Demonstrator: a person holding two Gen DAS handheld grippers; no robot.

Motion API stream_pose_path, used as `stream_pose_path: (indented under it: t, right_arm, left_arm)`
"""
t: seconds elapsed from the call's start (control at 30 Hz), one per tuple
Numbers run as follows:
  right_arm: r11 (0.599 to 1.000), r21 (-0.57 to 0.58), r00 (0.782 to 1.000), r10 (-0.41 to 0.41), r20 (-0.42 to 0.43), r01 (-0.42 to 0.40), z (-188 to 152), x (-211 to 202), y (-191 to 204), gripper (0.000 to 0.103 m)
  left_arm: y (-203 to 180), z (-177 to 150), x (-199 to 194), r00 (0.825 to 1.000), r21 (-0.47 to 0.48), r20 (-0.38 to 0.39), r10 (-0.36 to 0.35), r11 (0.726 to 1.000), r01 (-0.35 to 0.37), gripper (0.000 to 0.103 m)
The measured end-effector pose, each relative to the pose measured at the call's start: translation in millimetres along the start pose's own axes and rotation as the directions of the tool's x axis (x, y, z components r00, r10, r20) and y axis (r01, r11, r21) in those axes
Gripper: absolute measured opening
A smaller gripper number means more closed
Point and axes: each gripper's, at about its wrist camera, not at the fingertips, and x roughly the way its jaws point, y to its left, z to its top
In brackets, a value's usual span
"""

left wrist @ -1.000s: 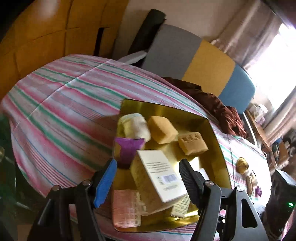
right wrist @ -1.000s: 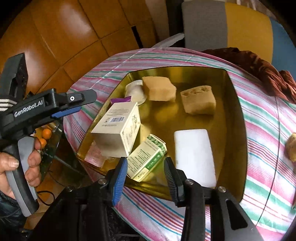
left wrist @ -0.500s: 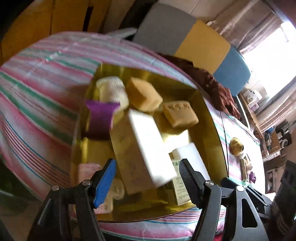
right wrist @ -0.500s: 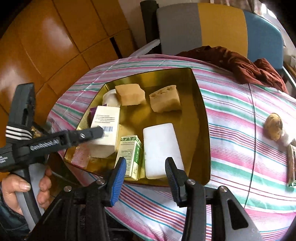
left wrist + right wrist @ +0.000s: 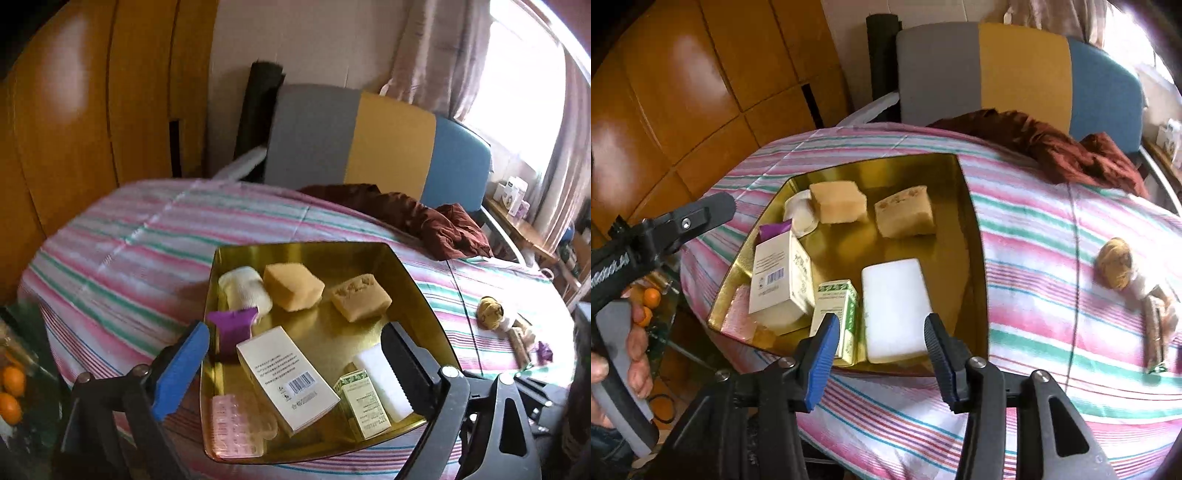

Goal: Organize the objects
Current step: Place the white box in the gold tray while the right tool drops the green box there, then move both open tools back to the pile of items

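1. A shiny gold tray (image 5: 413, 280) sits on a table with a striped cloth (image 5: 129, 258).
2. The left tongs (image 5: 291, 354) are open and hold nothing. They hang over the near edge of the tray.
3. The right tongs (image 5: 879, 332) are open and empty too, at the same near edge.
4. A tall white box (image 5: 288, 376) lies right between the left tongs' tips. Its long side points away toward the far left corner. The left hand is nearer to it.
5. A small green box (image 5: 836, 314) and a flat white bar (image 5: 895, 306) lie just ahead of the right tongs.
6. Two rough tan blocks (image 5: 293, 286) (image 5: 360, 297) sit near the far edge. They look crumbly.
7. A bumpy pink thing (image 5: 236, 424) lies in the near left corner.
8. A small yarn ball (image 5: 1115, 267) lies on the cloth, well apart from the tray, so I think it still needs putting away.
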Motion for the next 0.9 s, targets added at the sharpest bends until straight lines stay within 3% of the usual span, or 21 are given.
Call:
stream_pose_path:
  t: [0.23,0.9]
  right_arm:
    - [0.999,0.007,0.999,-0.034,0.033,0.034,-1.3,-6.7,-3.2,0.049]
    - [0.991,0.105,0.995,-0.086,0.053,0.080,-9.1,-20.1,-42.0,0.049]
  left_arm:
    - [-14.3,-4.8,-16.7,0.997,0.072,0.071,0.021,0.997,-0.026,0.101]
    - [-50.3,-20.5,-16.9,0.998,0.188,0.042,-0.039,0.982,0.031,0.102]
